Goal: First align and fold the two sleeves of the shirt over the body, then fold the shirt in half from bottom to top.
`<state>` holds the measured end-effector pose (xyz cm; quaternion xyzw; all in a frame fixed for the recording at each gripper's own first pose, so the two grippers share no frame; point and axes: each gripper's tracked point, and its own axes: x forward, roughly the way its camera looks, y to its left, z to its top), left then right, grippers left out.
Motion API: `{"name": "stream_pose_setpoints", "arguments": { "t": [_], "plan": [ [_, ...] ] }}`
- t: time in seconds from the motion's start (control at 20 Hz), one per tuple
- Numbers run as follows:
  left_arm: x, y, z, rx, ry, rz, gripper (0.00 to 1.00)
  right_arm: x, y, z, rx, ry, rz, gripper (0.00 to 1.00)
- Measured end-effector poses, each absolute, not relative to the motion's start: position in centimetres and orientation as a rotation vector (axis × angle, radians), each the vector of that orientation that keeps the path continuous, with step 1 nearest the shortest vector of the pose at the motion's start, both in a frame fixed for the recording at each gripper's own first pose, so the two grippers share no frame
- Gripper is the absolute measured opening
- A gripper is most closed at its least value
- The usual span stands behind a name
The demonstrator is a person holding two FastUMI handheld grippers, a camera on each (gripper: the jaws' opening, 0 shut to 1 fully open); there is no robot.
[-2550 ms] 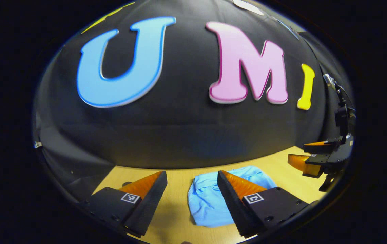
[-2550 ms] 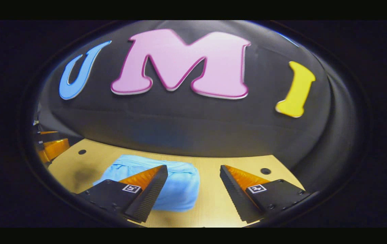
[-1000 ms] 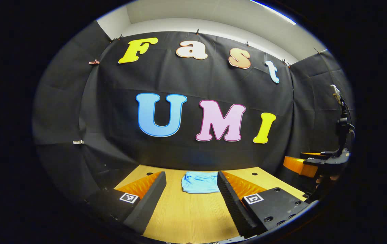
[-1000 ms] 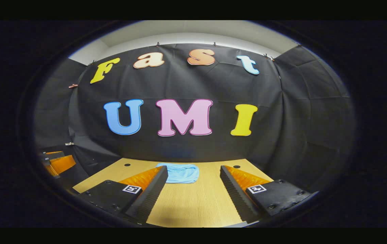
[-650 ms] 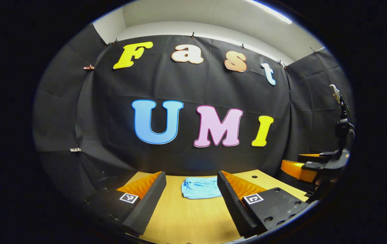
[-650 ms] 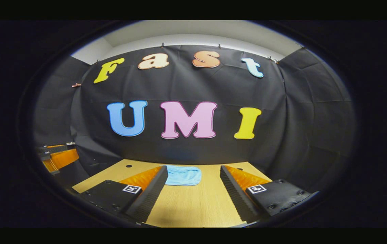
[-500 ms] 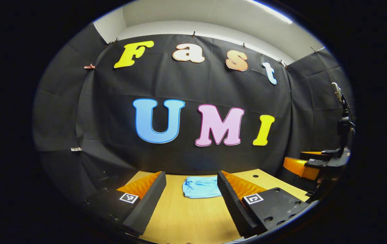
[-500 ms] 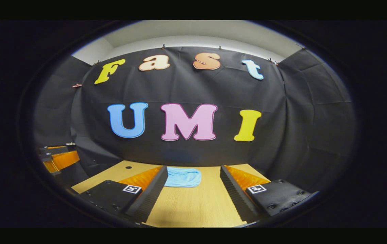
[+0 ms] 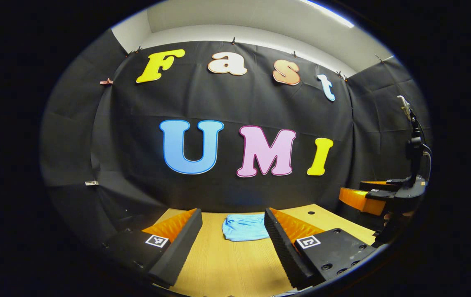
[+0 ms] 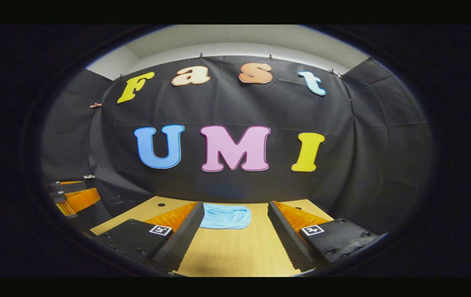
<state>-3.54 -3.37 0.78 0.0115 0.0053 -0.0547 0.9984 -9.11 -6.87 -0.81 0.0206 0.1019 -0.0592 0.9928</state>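
Left tongs (image 9: 233, 231) and right tongs (image 10: 233, 225): both spread wide, holding nothing, above the near counter.
Beyond them, the pale wooden counter (image 9: 235, 268) carries the light blue folded cloth shirt (image 9: 243, 227), lying near the far edge by the black cloth wall (image 10: 235, 103).

Both views are sharp, with no motion blur. Even light falls from overhead, and a bright strip glows at the upper right of the left gripper view. The wooden table (image 9: 227, 264) ahead of the fingers is well lit, with faint shadows. Fisheye distortion bends straight lines near the edges, where everything darkens.
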Motion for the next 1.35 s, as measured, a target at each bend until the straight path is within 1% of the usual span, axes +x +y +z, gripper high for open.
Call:
{"name": "stream_pose_setpoints", "arguments": {
  "t": [0.75,1.1,1.35],
  "plan": [
    [-2.3,-4.5,0.1,0.056,0.022,-0.167,0.97,-9.2,-8.2,-1.9,0.042,0.232,-0.176,0.97],
    [-2.3,-4.4,-0.8,0.052,0.041,-0.170,0.97,-8.4,-8.2,-2.2,0.044,0.234,-0.179,0.97],
    [-2.3,-4.2,-0.2,0.056,0.032,-0.153,0.97,-8.1,-8.1,-2.2,0.053,0.233,-0.178,0.97]
  ]
}}
